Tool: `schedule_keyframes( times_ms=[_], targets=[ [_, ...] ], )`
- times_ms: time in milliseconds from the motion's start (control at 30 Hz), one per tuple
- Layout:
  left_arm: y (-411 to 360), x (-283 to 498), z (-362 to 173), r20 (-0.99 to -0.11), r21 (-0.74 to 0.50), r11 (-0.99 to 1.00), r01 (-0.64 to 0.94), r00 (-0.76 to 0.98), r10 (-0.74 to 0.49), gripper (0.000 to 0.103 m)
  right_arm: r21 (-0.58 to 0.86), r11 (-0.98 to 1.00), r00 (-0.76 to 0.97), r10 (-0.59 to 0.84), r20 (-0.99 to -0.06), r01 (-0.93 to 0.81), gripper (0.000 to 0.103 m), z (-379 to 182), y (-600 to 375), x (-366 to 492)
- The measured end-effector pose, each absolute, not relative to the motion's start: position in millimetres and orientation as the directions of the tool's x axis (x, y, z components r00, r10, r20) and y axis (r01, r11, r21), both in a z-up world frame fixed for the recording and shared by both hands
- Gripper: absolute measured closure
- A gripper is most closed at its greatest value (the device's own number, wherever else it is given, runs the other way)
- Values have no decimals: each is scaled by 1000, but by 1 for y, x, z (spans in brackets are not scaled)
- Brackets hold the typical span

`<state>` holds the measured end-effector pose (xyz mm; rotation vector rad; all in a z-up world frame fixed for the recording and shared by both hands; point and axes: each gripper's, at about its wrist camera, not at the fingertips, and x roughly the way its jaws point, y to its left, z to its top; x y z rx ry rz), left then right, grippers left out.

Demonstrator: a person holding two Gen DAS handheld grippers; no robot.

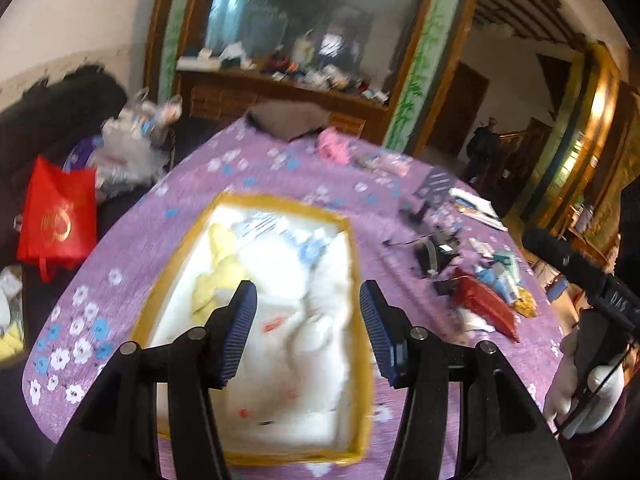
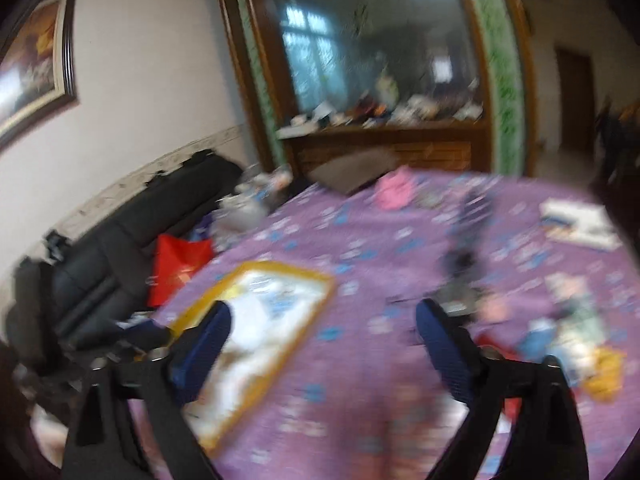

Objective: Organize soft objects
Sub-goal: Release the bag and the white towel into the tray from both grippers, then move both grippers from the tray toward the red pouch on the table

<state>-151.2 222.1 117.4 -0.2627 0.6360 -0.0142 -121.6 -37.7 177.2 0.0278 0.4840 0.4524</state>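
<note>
Both grippers hang empty with jaws apart: the left gripper (image 1: 308, 320) over the yellow-rimmed box (image 1: 362, 320) of soft whites, the right gripper (image 2: 324, 344) nearer what looks, through blur, like the loose pile (image 2: 568, 332) to its right.

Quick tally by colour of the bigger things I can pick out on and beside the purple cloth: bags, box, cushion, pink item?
Red: 2, the red tote bag beside the table and the red pouch on the cloth.
Yellow-rimmed: 1, the storage box.
Grey: 1, the cushion.
Pink: 1, the pink cloth item.
Total: 5. The small clutter at right is too blurred to count.
</note>
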Motion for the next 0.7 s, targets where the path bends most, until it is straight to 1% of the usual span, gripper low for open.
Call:
schedule_keyframes(
  times_ms=[33,67,133,267,367,433,500,633,700],
  targets=[
    [212,-153,122,-573,-237,970,-44,813,-103,47,129,905,787,416,-456,-404,1,173,-46,-122],
    [206,-155,125,-566,-233,972,-26,817,-114,37,147,915,779,397,-486,-375,1,166,-67,-120],
    [188,-155,128,-557,-235,972,21,817,-152,32,203,930,770,367,-522,-306,1,151,-102,-113],
    [151,-148,118,-594,-284,951,120,757,-272,32,358,916,712,374,-594,-182,1,124,-167,-98],
    [130,-140,105,-642,-288,947,146,704,-303,32,484,865,661,442,-606,-134,1,106,-198,-90],
    [125,-138,99,-663,-295,944,147,680,-313,32,534,835,641,484,-596,-134,1,102,-206,-85],
    [121,-136,95,-681,-292,947,138,665,-307,32,547,828,631,492,-601,-124,1,98,-213,-79],
    [122,-135,92,-693,-289,951,109,661,-286,32,511,856,637,436,-636,-76,1,81,-219,-47],
    [124,-136,91,-693,-291,951,103,663,-284,32,514,855,628,437,-644,-68,1,74,-217,-29]
  ],
)
